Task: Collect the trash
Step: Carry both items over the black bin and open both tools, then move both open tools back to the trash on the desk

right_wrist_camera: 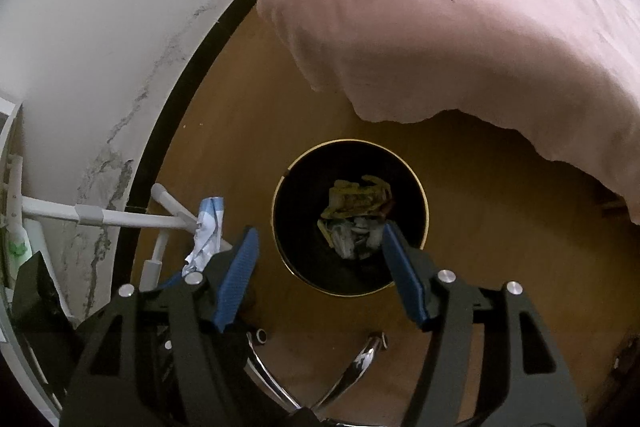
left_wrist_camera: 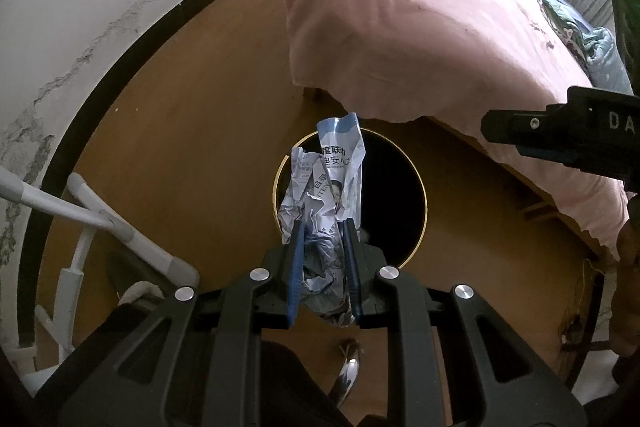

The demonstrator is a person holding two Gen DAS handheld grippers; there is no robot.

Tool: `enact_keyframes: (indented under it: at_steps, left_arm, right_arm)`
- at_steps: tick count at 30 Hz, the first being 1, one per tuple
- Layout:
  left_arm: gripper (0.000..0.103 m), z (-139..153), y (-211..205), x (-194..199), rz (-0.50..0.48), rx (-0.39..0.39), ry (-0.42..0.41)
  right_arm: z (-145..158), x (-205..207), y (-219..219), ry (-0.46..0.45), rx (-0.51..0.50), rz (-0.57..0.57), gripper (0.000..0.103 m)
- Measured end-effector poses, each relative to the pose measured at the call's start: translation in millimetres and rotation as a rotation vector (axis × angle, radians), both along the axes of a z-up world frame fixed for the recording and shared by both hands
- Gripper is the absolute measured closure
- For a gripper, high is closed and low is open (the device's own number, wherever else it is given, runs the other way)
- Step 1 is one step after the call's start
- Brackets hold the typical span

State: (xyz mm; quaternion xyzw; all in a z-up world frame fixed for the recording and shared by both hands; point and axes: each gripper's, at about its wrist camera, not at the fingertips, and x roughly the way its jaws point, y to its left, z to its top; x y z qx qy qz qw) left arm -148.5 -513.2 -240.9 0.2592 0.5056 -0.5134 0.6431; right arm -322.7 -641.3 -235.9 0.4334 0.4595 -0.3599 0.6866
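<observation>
My left gripper [left_wrist_camera: 323, 227] is shut on a crumpled white-and-blue printed paper [left_wrist_camera: 326, 179], which stands up between its blue pads over the near left rim of a round black bin [left_wrist_camera: 416, 195] with a gold edge. In the right wrist view the same bin [right_wrist_camera: 425, 199] sits on the wooden floor, with yellowish and grey crumpled trash [right_wrist_camera: 354, 213] inside. My right gripper [right_wrist_camera: 319, 231] hangs above the bin's near side, open, with nothing between its pads. The paper [right_wrist_camera: 206, 231] and left gripper show at its left.
A bed with a pink cover [left_wrist_camera: 432, 27] overhangs the floor behind the bin. A white pipe rack [left_wrist_camera: 100, 219] stands against the white wall at left. Chrome chair legs [right_wrist_camera: 360, 359] lie below the grippers. The right gripper's black body [left_wrist_camera: 560, 135] juts in at right.
</observation>
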Motion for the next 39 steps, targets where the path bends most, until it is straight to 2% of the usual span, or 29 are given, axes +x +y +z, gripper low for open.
enact_keyframes:
  at_steps: [7,9,11,14,19,21,23,25,28,32,35,36,38,39]
  left_arm:
    - [0.083,8,-10,-3,-0.060,-0.044,0.052]
    - [0.073,6,-12,-4,-0.068,-0.048,0.072]
    - [0.043,2,-12,-2,-0.058,-0.053,0.092]
    - [0.038,1,-13,0,-0.040,-0.059,0.106]
    - [0.036,3,-10,-2,-0.015,-0.061,0.086]
    - [0.031,17,-4,-8,-0.006,-0.096,0.017]
    - [0.017,35,6,-14,-0.014,-0.142,-0.037]
    - [0.013,58,19,-20,-0.024,-0.179,-0.083]
    - [0.012,102,48,-25,-0.069,-0.231,-0.126]
    - [0.008,171,114,-6,-0.046,-0.316,-0.192]
    - [0.008,213,174,26,0.036,-0.324,-0.270]
    - [0.007,220,189,36,0.058,-0.327,-0.284]
    - [0.007,234,230,68,0.153,-0.302,-0.346]
    - [0.007,237,246,81,0.193,-0.280,-0.373]
  right_arm:
    - [6,-5,-2,0.008,-0.028,-0.036,0.033]
    - [7,-5,-2,0.010,-0.036,-0.041,0.030]
    - [8,-7,-2,0.009,-0.039,-0.047,0.028]
    - [6,-8,-3,0.007,-0.034,-0.056,0.028]
    - [8,-6,-2,0.006,-0.037,-0.048,0.026]
    - [12,-8,-2,0.004,-0.053,-0.055,0.024]
    - [19,-11,-2,-0.003,-0.084,-0.071,0.023]
    - [33,-15,0,-0.009,-0.135,-0.087,0.022]
    - [61,-12,11,-0.016,-0.229,-0.068,0.019]
    - [107,11,37,-0.111,-0.289,0.012,0.019]
    - [147,54,78,-0.228,-0.324,0.176,0.019]
    - [162,82,102,-0.275,-0.329,0.287,0.019]
    - [176,124,135,-0.313,-0.307,0.455,0.019]
    - [184,162,163,-0.329,-0.262,0.607,0.019]
